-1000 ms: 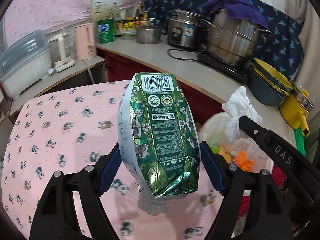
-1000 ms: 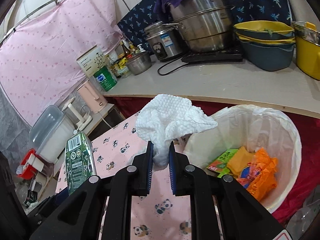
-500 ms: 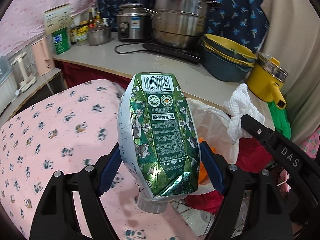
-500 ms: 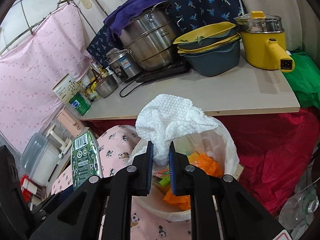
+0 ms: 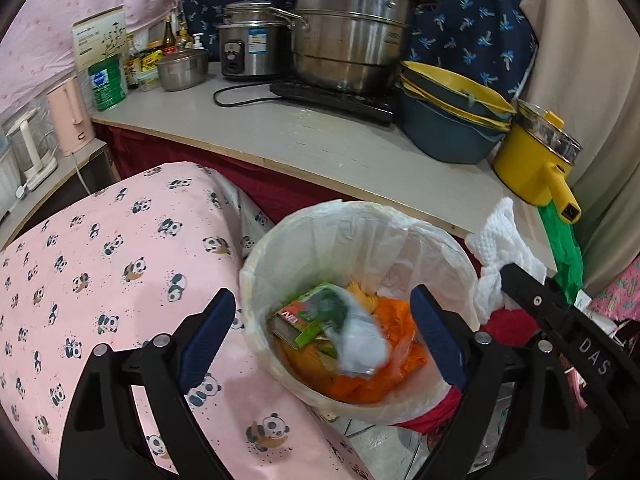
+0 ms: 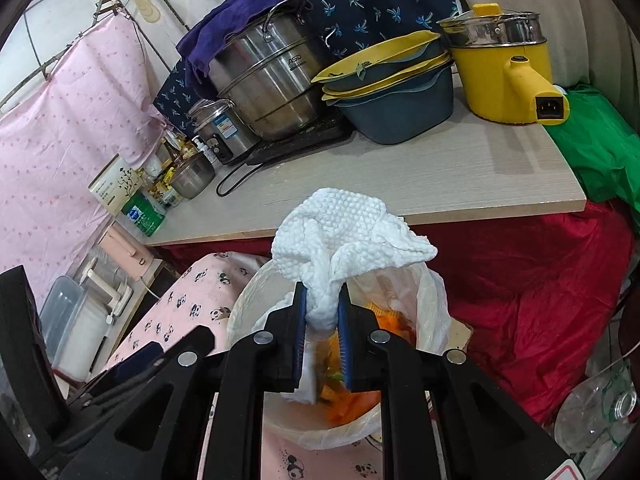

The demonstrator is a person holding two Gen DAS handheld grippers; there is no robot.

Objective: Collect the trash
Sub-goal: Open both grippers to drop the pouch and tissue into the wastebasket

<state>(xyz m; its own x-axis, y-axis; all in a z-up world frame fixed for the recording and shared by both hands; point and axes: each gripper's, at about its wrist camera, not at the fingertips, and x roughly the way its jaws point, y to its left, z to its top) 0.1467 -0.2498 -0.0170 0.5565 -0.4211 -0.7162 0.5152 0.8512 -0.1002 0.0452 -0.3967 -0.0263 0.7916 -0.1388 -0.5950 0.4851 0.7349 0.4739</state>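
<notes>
Since the left tongs (image 5: pixel 322 336) have just been spreading apart and there's nothing between them now, the green carton (image 5: pixel 340 328) is already down in the trash bin (image 5: pixel 280 240), a blurry shape right below and between the blue pads, lying on the orange wrappers (image 5: pixel 384 384). So the step in hand, as I read it, is the right tongs (image 6: pixel 322 344) dropping their bit: they're clamped tight on the crumpled white paper towel (image 6: pixel 344 232), which sticks up above the tips, with the bin mouth directly under and just past them. To do it well I'd keep the tips over the middle of the liner, not its near rim, since the towel is light and fluffy and could catch on the white bag's (image 6: pixel 432 304) loose edge or drift onto the panda-print cloth (image 5: pixel 100 260) to the left of the tongs. Open wide and maybe tip the tips down a touch so it doesn't cling to the pads. Keep the left tongs out to the side so the two don't bump. Count: one bin, one carton in it, one towel to go, two tongs. Orange wrappers are a heap, can't count them. Up beyond the tongs, the desk (image 5: pixel 320 136) carries one big steel pot (image 5: pixel 352 40), one yellow pot (image 5: pixel 536 160) and a stack of bowls (image 5: pixel 448 120).
</notes>
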